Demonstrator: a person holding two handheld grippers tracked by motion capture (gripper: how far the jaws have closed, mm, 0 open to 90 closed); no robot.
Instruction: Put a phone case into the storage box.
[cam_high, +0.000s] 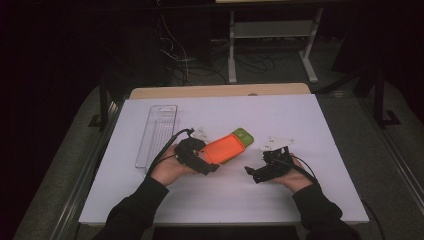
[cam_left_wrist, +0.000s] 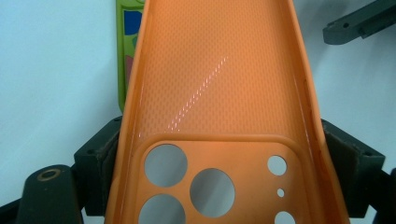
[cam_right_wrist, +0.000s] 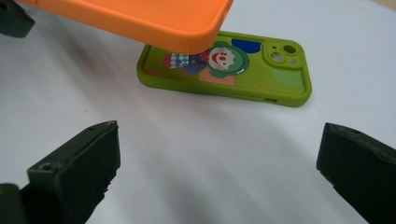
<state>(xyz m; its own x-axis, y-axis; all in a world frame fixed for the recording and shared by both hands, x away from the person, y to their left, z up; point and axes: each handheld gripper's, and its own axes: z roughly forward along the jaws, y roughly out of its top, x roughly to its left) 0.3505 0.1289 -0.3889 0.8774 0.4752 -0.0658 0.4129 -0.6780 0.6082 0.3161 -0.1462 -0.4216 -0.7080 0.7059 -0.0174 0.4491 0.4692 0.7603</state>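
Left gripper (cam_high: 212, 167) clamps orange case (cam_high: 225, 148); right gripper (cam_high: 251, 174) agape, empty; we think green case (cam_right_wrist: 224, 70) lies flat.

Room dark. White board (cam_high: 300, 150) on wooden table (cam_high: 220, 91). Grey floor (cam_high: 280, 70) behind, black cables (cam_high: 185, 60) lying there. White shelf stand (cam_high: 272, 30) at back. Light falls on board.

My high view is dim, dark beyond the white table (cam_high: 300, 150); a glare streak crosses the orange case (cam_left_wrist: 210, 84), nearby jaws blurred.
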